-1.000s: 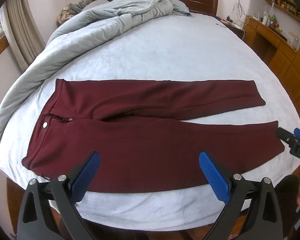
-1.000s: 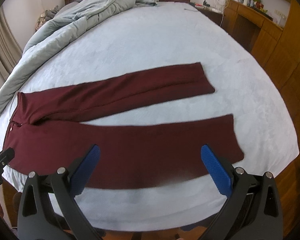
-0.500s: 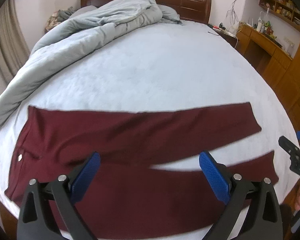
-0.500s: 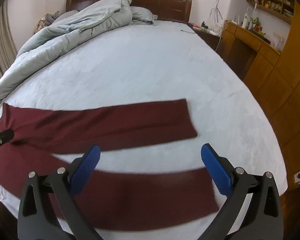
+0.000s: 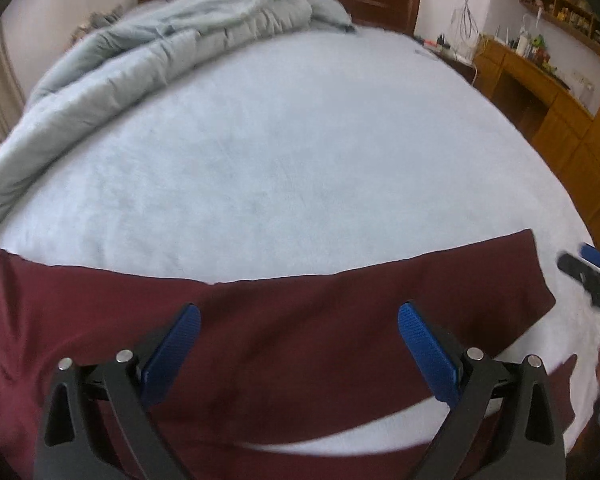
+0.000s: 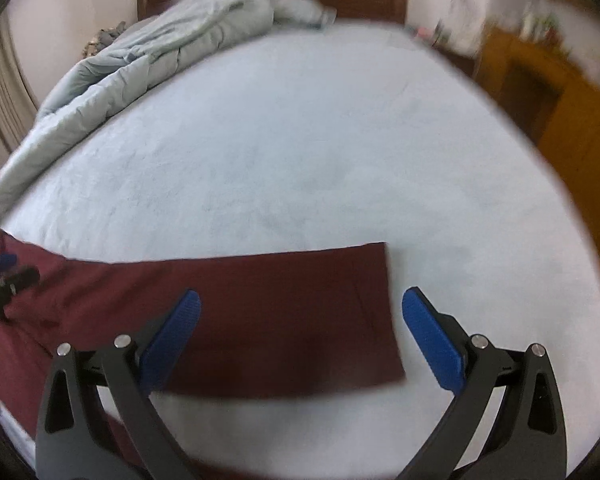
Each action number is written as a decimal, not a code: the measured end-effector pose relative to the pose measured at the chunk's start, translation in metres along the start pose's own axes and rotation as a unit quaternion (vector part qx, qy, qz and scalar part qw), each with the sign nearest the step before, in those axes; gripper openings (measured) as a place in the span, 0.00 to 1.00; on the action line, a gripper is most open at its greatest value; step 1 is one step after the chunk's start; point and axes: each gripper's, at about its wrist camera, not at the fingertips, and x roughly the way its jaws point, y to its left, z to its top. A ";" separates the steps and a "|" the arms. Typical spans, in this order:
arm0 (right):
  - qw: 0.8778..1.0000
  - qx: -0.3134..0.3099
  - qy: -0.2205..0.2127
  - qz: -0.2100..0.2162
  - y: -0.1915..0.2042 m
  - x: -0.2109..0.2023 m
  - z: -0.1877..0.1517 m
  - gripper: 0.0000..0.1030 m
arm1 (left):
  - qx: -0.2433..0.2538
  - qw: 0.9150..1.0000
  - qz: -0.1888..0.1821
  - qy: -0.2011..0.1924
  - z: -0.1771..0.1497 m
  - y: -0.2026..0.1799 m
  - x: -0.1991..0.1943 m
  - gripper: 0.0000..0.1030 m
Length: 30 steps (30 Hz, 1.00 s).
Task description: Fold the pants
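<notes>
A: So, where do the dark maroon cloth pants lie?

B: Flat on the pale blue bed sheet, long axis running left to right, waistband at the left, hems at the right.

A: And the claws?

B: The left gripper hovers over the thigh part, jaws spread wide, holding nothing. The right gripper is just as wide apart and empty, over the far leg's hem.

A: Which one is nearer the hem?

B: The right one, I judge; the left sits nearer the waistband.
</notes>
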 end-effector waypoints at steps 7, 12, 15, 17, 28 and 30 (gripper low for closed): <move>0.981 0.076 0.116 0.139 -0.069 0.082 0.032 0.98 | 0.008 0.999 -0.028 0.045 0.009 0.003 0.030 0.96; 0.983 0.033 0.134 0.124 -0.069 0.096 0.034 0.98 | 0.020 0.998 -0.043 0.048 0.016 0.002 0.034 0.96; 0.982 0.007 0.138 0.127 -0.064 0.093 0.033 0.73 | 0.020 0.997 -0.051 0.062 0.019 0.002 0.041 0.96; 0.984 -0.013 0.142 0.107 -0.065 0.089 0.031 0.41 | 0.022 0.996 -0.050 0.070 0.020 0.002 0.047 0.96; 0.965 -0.083 0.044 0.244 -0.064 -0.024 0.023 0.15 | 0.165 0.970 -0.157 0.084 0.031 -0.038 0.062 0.96; 0.963 -0.090 0.033 0.251 -0.061 -0.039 0.021 0.15 | 0.196 0.956 -0.196 0.095 0.036 -0.049 0.066 0.96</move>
